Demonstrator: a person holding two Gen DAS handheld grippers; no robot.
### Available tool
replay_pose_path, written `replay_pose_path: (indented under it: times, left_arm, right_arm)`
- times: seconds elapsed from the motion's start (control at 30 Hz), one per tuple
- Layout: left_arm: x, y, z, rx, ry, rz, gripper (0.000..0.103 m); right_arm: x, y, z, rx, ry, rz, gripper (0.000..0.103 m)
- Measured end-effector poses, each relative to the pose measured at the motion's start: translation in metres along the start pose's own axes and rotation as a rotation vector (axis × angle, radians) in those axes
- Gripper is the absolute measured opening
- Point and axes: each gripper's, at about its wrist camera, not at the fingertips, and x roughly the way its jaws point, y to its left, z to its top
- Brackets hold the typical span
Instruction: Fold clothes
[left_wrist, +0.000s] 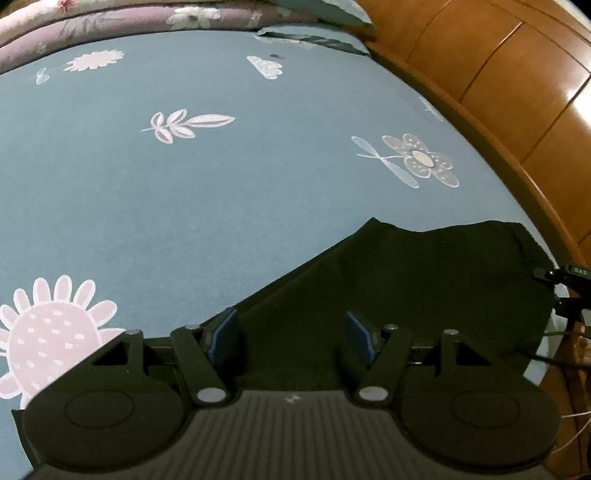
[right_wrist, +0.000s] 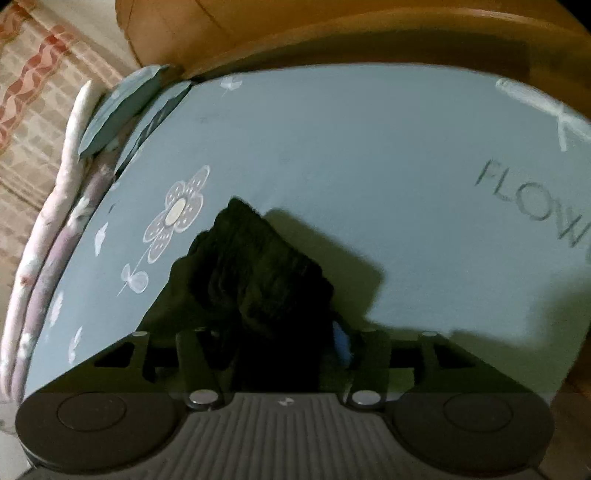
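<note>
We've got the black garment (left_wrist: 424, 280) dead ahead under our spread left claw (left_wrist: 291, 332); right claw (right_wrist: 280, 343) pinches a bunched fold.

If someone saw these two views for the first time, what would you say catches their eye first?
The black garment stands out, dark on the blue sheet by the bed's wooden edge. In the right wrist view it rises bunched between the jaws of the right gripper, while the left gripper has its jaws apart over the flat part. Next come the sheet's pale flowers.
</note>
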Motion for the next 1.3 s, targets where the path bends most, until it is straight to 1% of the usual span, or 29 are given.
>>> replay_pose_path:
  times: [0.03,0.1,0.13,0.17,0.23,0.27,0.3,0.37,0.4,0.47,0.5,0.53,0.57,0.6,0.63,0.7,0.73,0.8,0.87,0.93,1.0,1.03,1.07,1.1,1.17,1.2,1.23,1.27,1.3]
  left_arm:
    - [-0.001,0.001,0.0,0.002,-0.002,0.0,0.064]
    - [-0.002,0.005,0.001,0.0,-0.002,0.011,0.064]
    - [-0.003,0.007,0.001,-0.002,-0.003,0.015,0.064]
    - [-0.003,0.008,0.002,-0.007,-0.006,0.017,0.064]
    - [-0.002,0.01,0.005,-0.014,-0.013,0.019,0.064]
    - [-0.002,0.009,0.005,-0.013,-0.015,0.017,0.064]
    - [-0.002,0.009,0.005,-0.013,-0.017,0.016,0.064]
    - [-0.001,0.008,0.004,-0.01,-0.015,0.008,0.064]
    - [-0.001,0.007,0.003,-0.008,-0.013,0.005,0.064]
    - [-0.001,0.008,0.001,-0.011,-0.011,0.006,0.064]
    - [-0.001,0.009,0.0,-0.014,-0.009,0.009,0.064]
    - [-0.002,0.011,0.0,-0.016,-0.01,0.015,0.064]
    - [-0.003,0.013,-0.001,-0.019,-0.011,0.022,0.064]
    - [-0.004,0.015,-0.001,-0.023,-0.012,0.032,0.064]
    - [-0.005,0.018,-0.001,-0.027,-0.014,0.037,0.064]
    - [-0.008,0.022,-0.001,-0.04,-0.02,0.044,0.064]
    - [-0.008,0.023,-0.001,-0.043,-0.02,0.045,0.064]
    - [-0.006,0.023,0.0,-0.043,-0.021,0.046,0.064]
    - [-0.005,0.023,0.001,-0.044,-0.021,0.046,0.064]
    - [-0.005,0.02,0.0,-0.035,-0.021,0.045,0.064]
    - [-0.006,0.018,-0.001,-0.019,-0.019,0.046,0.064]
    - [-0.006,0.017,-0.002,-0.011,-0.018,0.049,0.064]
    - [-0.008,0.017,-0.003,-0.005,-0.017,0.057,0.064]
    - [-0.009,0.017,-0.004,-0.002,-0.017,0.066,0.064]
    - [-0.012,0.02,-0.005,-0.006,-0.019,0.084,0.064]
    - [-0.014,0.023,-0.005,-0.013,-0.022,0.088,0.064]
    - [-0.016,0.025,-0.005,-0.02,-0.025,0.092,0.064]
    - [-0.017,0.026,-0.005,-0.025,-0.027,0.095,0.065]
    - [-0.017,0.027,-0.005,-0.028,-0.027,0.098,0.065]
  right_arm:
    - [-0.003,0.002,0.001,-0.004,-0.013,-0.022,0.06]
    - [-0.018,0.014,0.007,-0.065,-0.049,-0.073,0.064]
    - [-0.026,0.021,0.011,-0.103,-0.076,-0.084,0.064]
    - [-0.034,0.031,0.014,-0.145,-0.105,-0.081,0.064]
    - [-0.043,0.05,0.02,-0.22,-0.135,-0.034,0.064]
    - [-0.042,0.062,0.022,-0.253,-0.133,-0.004,0.064]
    - [-0.036,0.072,0.021,-0.285,-0.109,0.021,0.062]
    - [-0.02,0.088,0.018,-0.34,-0.056,0.05,0.057]
    - [-0.008,0.089,0.017,-0.354,-0.029,0.03,0.051]
    - [0.016,0.084,0.016,-0.364,0.01,-0.014,0.049]
    - [0.028,0.079,0.016,-0.362,0.023,-0.039,0.041]
    - [0.035,0.072,0.018,-0.354,0.031,-0.063,0.028]
    - [0.037,0.065,0.02,-0.325,0.038,-0.056,0.026]
    - [0.039,0.06,0.022,-0.297,0.044,-0.05,0.026]
    - [0.035,0.064,0.023,-0.297,0.042,-0.058,0.027]
    - [0.025,0.082,0.019,-0.376,0.025,-0.086,0.03]
    - [0.02,0.094,0.015,-0.418,0.015,-0.082,0.03]
    - [0.014,0.114,0.009,-0.487,0.022,-0.03,0.032]
    - [0.022,0.129,0.006,-0.556,0.043,-0.019,0.035]
    - [0.039,0.136,0.002,-0.61,0.08,-0.047,0.035]
    - [0.063,0.133,-0.003,-0.649,0.13,-0.11,0.035]
    - [0.072,0.13,-0.006,-0.655,0.155,-0.13,0.035]
    - [0.08,0.123,-0.006,-0.644,0.174,-0.123,0.035]
    - [0.082,0.121,-0.005,-0.627,0.168,-0.109,0.035]
    - [0.076,0.123,-0.001,-0.62,0.175,-0.124,0.035]
    - [0.069,0.131,-0.003,-0.646,0.156,-0.144,0.037]
    - [0.064,0.142,-0.005,-0.688,0.136,-0.157,0.044]
    - [0.058,0.152,-0.011,-0.732,0.122,-0.152,0.048]
    - [0.052,0.163,-0.016,-0.765,0.115,-0.127,0.051]
